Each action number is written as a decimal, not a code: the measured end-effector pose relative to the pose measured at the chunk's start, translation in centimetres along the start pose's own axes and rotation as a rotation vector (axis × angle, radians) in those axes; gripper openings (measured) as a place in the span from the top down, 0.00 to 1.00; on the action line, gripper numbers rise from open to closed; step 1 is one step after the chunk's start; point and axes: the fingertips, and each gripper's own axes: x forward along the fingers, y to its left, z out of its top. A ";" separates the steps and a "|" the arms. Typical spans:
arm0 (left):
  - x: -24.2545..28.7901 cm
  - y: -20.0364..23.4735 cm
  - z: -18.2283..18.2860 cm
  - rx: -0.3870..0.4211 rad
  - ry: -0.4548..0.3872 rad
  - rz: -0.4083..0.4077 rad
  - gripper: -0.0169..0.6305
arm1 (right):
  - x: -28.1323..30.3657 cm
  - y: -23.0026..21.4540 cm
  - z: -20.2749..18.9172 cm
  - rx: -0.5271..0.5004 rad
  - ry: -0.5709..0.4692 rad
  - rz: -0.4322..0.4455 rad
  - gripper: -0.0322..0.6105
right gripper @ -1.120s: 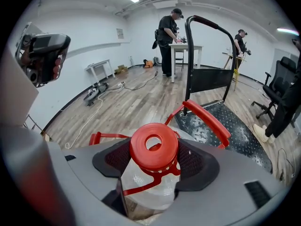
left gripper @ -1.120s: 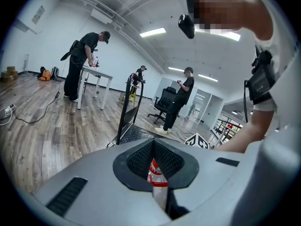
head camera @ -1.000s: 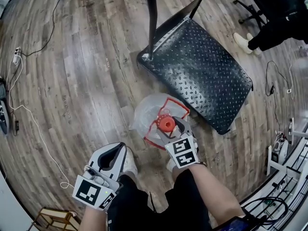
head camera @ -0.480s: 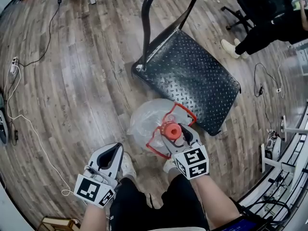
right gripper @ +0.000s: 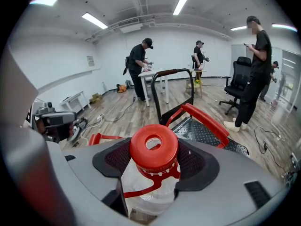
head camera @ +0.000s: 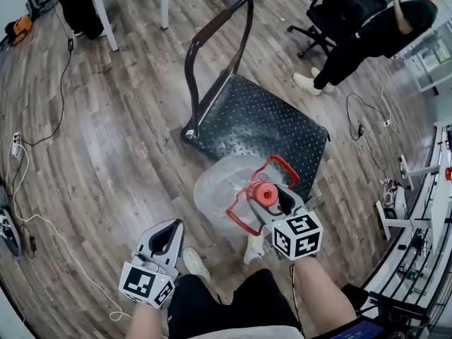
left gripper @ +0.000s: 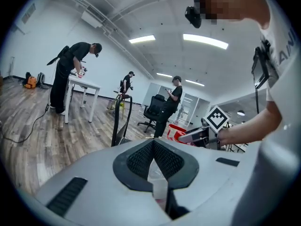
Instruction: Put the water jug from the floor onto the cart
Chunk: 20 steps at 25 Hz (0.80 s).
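Note:
The water jug (head camera: 227,186) is clear plastic with a red cap (head camera: 266,193) and a red carrying frame. My right gripper (head camera: 277,203) is shut on its neck just under the cap (right gripper: 154,147) and holds it up by the near edge of the cart. The cart's black diamond-plate deck (head camera: 263,127) lies just beyond the jug, and its dark handle (head camera: 212,44) rises at the far left end. My left gripper (head camera: 167,239) hangs low on the left, shut with nothing in it (left gripper: 154,144), apart from the jug.
My shoes (head camera: 192,263) stand on the wood floor right below the jug. Cables (head camera: 32,154) trail along the left. Behind the cart are a white table's legs (head camera: 109,20), an office chair (head camera: 339,9) and a standing person (head camera: 381,34). Metal racks (head camera: 424,210) line the right side.
The right gripper has risen with the jug and carried it right, toward the cart's near edge. The head view has lifted, showing more of the room. The left gripper has stayed low and shut.

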 end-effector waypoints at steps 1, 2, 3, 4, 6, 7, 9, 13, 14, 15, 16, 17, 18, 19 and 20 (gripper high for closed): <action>0.2 -0.2 0.7 0.017 -0.002 -0.010 0.98 | -0.4 -0.4 0.5 0.014 -0.008 -0.012 0.47; 0.5 -0.4 1.5 0.032 -0.003 -0.021 0.98 | -0.8 -0.9 1.0 0.029 -0.014 -0.022 0.47; 0.9 -0.6 2.2 0.044 -0.003 -0.032 0.98 | -1.2 -1.4 1.5 0.045 -0.019 -0.031 0.47; 1.2 -0.9 2.8 0.054 -0.002 -0.043 0.98 | -1.6 -2.0 1.8 0.061 -0.023 -0.039 0.47; 2.0 -1.3 4.1 0.068 0.001 -0.061 0.98 | -2.1 -3.2 2.3 0.090 -0.026 -0.048 0.47; 2.4 -1.4 4.8 0.070 -0.002 -0.066 0.98 | -2.3 -3.9 2.5 0.100 -0.026 -0.051 0.47; 3.5 -1.8 6.1 0.072 -0.012 -0.069 0.98 | -2.4 -5.2 2.9 0.112 -0.024 -0.055 0.47; 6.2 -2.1 7.9 0.090 -0.020 -0.051 0.98 | -1.8 -7.6 4.0 0.105 -0.017 -0.068 0.47; 6.9 -2.2 8.2 0.090 -0.020 -0.044 0.98 | -1.5 -8.1 4.2 0.097 -0.015 -0.070 0.47; 7.7 -2.3 8.5 0.089 -0.020 -0.037 0.98 | -1.2 -8.7 4.4 0.088 -0.012 -0.071 0.47; 8.6 -2.5 8.8 0.089 -0.019 -0.031 0.98 | -1.0 -9.3 4.5 0.080 -0.008 -0.070 0.47; 9.4 -2.7 9.1 0.088 -0.019 -0.026 0.98 | -0.7 -10.0 4.6 0.072 -0.005 -0.068 0.47; 10.3 -3.0 9.4 0.087 -0.018 -0.022 0.98 | -0.5 -10.7 4.6 0.067 -0.002 -0.065 0.47; 11.2 -3.2 9.7 0.086 -0.020 -0.019 0.98 | -0.3 -11.4 4.7 0.063 0.000 -0.061 0.47; 12.2 -3.5 10.0 0.083 -0.023 -0.016 0.98 | 0.0 -12.2 4.8 0.059 0.002 -0.057 0.47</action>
